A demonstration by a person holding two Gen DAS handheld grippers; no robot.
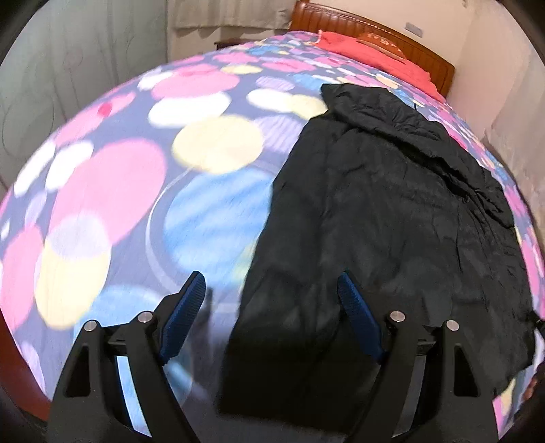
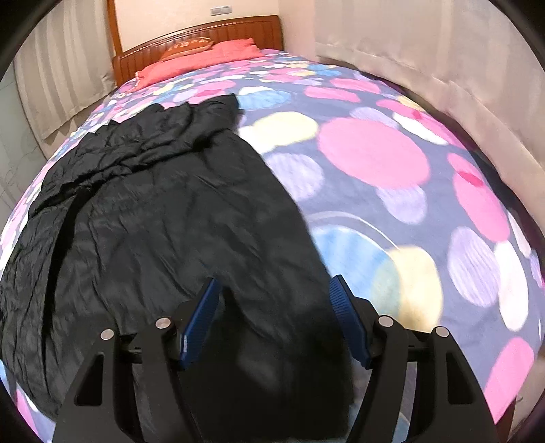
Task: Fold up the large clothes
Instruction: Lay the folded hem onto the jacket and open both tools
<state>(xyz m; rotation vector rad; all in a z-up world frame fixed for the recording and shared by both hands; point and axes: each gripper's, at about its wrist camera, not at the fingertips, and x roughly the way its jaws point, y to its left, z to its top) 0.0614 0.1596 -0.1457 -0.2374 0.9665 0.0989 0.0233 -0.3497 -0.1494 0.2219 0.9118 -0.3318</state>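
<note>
A large black padded jacket lies spread lengthwise on a bed with a bedspread of pink, yellow and blue circles. My left gripper hovers open above the jacket's near left edge, with nothing between its blue pads. In the right wrist view the same jacket fills the left half, wrinkled along its far side. My right gripper stands open over the jacket's near right edge, its pads apart from the cloth. Both views are blurred by motion.
A red pillow and an orange cushion lie against the wooden headboard at the far end. Curtains hang along the right side and a pale curtain along the left. The bedspread beside the jacket is bare.
</note>
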